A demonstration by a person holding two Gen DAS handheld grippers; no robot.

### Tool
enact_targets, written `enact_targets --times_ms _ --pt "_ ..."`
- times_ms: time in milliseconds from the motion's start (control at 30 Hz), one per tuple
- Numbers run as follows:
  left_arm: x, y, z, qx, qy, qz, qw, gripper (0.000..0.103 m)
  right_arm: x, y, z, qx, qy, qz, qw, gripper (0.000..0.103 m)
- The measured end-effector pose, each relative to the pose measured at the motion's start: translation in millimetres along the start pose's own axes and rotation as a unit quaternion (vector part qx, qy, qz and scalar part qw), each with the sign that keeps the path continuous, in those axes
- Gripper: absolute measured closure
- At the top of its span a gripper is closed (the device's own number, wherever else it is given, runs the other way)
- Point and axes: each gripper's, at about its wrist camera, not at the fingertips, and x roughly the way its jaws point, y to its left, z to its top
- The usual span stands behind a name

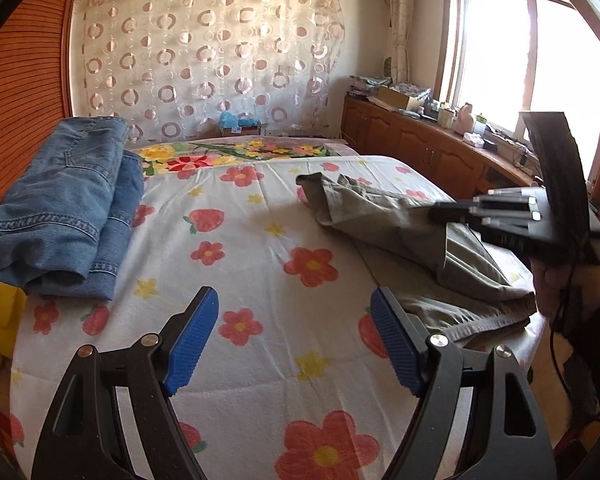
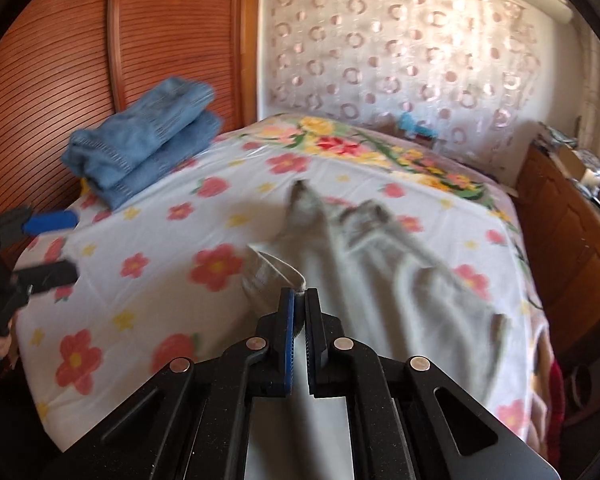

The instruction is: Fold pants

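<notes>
- My right tool point(image 2: 300, 294) is clenched on a hem of the olive pants point(image 2: 380, 280), which lie crumpled at lower right on the bed point(image 2: 160, 248).
- My left tool point(image 1: 294, 336) hangs released, grasping nothing.
- Step, I judge: starting the fold; next the left needs its own hem to spread the pants flat.

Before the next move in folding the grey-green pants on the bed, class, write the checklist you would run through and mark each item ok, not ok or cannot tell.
1. Right gripper pinching the edge of the grey-green pants: ok, cloth sits between its closed pads.
2. Left gripper free to take a second corner: ok, open over the floral bedsheet, holding nothing.
3. Pants lying flat: not ok, they are bunched and creased.
4. Bare sheet for folding: ok, open space lies between the pants and the folded jeans.
5. Jeans out of the way: ok, stacked at the bed's far left edge.
6. Both pant legs aligned: cannot tell, the right wrist view is blurred.
</notes>
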Motion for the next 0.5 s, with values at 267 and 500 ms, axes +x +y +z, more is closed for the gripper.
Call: enact_targets --times_ms 267,500 --pt "11.1 -17.7 -6.2 0.021 0.023 -0.013 0.9994 0.024 5.7 -48.8 5.4 0.027 -0.002 -0.063 0.998 0.099" --pt "12.4 -22.8 -9.1 0.025 0.031 -0.014 0.9991 0.024 15.6 -79.8 9.8 0.056 0.004 -0.104 0.993 0.099"
